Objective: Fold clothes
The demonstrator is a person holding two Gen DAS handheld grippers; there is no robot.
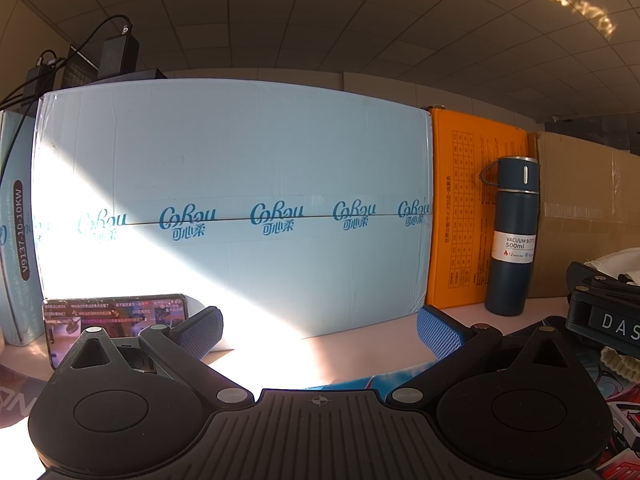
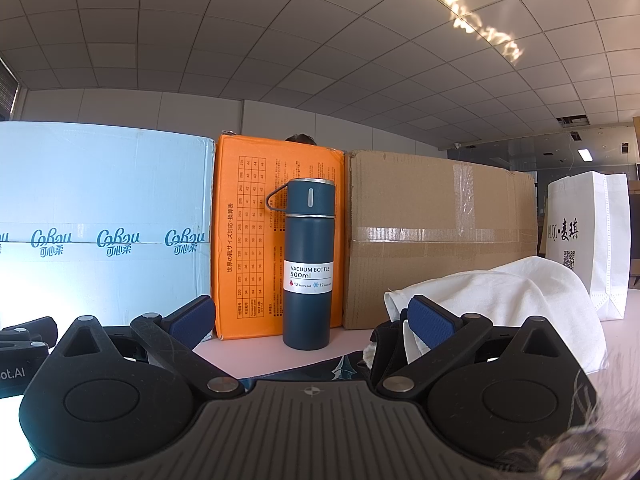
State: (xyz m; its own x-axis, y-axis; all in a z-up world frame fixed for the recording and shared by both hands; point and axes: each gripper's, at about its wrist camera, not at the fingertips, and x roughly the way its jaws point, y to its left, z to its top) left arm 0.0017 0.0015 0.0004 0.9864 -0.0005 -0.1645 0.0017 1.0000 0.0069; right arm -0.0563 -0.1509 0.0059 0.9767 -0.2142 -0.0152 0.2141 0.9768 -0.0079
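A white garment [image 2: 520, 296] lies bunched on the table at the right in the right wrist view, just behind my right gripper's right finger; a dark garment [image 2: 380, 344] lies against it. My right gripper [image 2: 312, 324] is open and empty, low over the table. My left gripper [image 1: 320, 332] is open and empty, facing a light blue box. A bit of white cloth [image 1: 616, 256] and a knitted cream edge [image 1: 620, 364] show at the right of the left wrist view, behind the other gripper's body [image 1: 604, 316].
A light blue carton [image 1: 232, 208], an orange box [image 2: 276, 236] and a brown cardboard box [image 2: 440, 236] line the back of the table. A dark blue vacuum bottle [image 2: 308, 264] stands before the orange box. A phone [image 1: 116, 320] leans at the left. A white bag [image 2: 588, 240] stands at the right.
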